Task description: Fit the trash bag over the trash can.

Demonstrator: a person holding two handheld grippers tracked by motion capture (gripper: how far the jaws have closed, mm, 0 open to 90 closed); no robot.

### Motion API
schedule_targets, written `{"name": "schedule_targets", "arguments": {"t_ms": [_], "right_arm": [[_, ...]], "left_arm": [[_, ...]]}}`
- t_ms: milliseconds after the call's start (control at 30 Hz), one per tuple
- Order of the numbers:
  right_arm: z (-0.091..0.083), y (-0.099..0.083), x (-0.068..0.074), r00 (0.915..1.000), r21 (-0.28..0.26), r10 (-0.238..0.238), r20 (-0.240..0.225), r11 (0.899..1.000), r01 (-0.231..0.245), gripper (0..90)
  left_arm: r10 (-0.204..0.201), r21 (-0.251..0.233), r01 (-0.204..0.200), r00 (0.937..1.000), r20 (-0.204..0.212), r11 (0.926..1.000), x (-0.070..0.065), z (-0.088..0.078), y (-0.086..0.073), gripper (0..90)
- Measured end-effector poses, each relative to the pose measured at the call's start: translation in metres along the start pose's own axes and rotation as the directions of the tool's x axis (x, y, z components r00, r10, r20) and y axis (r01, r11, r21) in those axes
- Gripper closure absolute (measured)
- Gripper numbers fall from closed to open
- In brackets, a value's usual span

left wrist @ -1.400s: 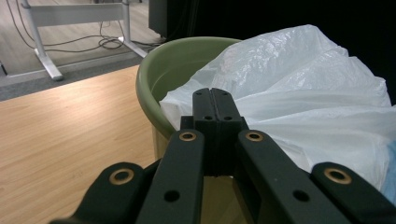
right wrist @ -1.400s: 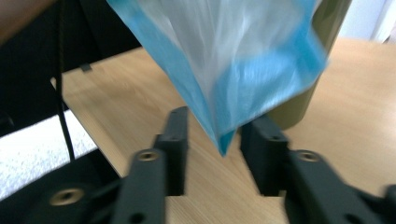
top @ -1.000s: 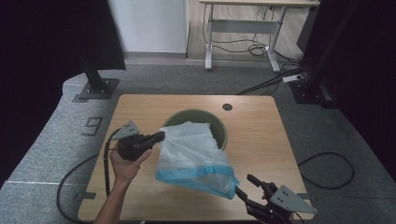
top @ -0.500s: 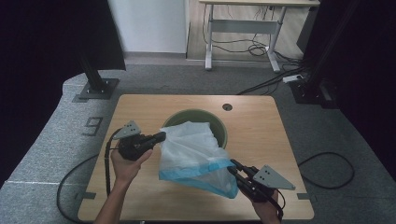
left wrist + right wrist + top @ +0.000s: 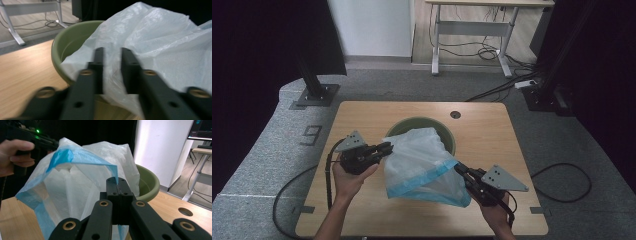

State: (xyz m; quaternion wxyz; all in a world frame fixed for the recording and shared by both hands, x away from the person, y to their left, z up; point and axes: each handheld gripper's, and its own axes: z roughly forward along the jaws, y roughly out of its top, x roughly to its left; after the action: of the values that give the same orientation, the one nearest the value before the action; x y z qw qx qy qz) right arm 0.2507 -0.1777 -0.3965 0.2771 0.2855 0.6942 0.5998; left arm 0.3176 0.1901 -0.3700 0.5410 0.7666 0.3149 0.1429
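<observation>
The plastic bag (image 5: 424, 165) drapes over the green bin (image 5: 447, 134). The right gripper (image 5: 117, 182), just closed, pinches its blue rim; the left gripper (image 5: 112, 58) has just loosened, jaws parted around the bag's film.

Your wooden table (image 5: 362, 117) carries a small round hole (image 5: 455, 114) near its far edge, right of centre. On the grey floor beyond the far left corner you have a black stand base (image 5: 314, 95); beyond the far edge stands a white desk frame (image 5: 472, 27) with loose cables (image 5: 492, 50) under it. A black cable loop (image 5: 562, 182) lies off the right edge.
</observation>
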Motion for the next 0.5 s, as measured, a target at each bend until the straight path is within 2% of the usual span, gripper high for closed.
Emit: {"name": "schedule_targets", "arguments": {"t_ms": [100,200,367,433,500], "right_arm": [[0.002,0.001,0.002,1.0000,0.004,-0.006,-0.003,1.000,0.006,88.9],[0.004,0.002,0.005,0.9999,0.000,-0.010,-0.006,1.000,0.010,88.8],[0.009,0.005,0.012,0.9996,0.003,-0.024,-0.014,1.000,0.024,88.8],[0.011,0.006,0.015,0.9991,0.006,-0.036,-0.021,0.999,0.036,88.8],[0.011,0.005,0.015,0.9989,0.010,-0.043,-0.019,0.999,0.043,88.8]], "left_arm": [[0.032,0.003,-0.032,0.9994,0.015,0.9995,-0.011,-0.002,0.007,57.6],[0.045,0.011,-0.046,0.9985,0.031,0.9989,-0.019,-0.001,0.012,50.1],[0.090,0.010,-0.091,0.9959,0.009,0.9958,-0.037,0.002,0.020,41.3],[0.108,0.001,-0.108,0.9940,-0.016,0.9941,-0.041,-0.001,0.022,39.0],[0.106,-0.012,-0.106,0.9942,-0.018,0.9943,-0.041,-0.005,0.022,38.0]]}}
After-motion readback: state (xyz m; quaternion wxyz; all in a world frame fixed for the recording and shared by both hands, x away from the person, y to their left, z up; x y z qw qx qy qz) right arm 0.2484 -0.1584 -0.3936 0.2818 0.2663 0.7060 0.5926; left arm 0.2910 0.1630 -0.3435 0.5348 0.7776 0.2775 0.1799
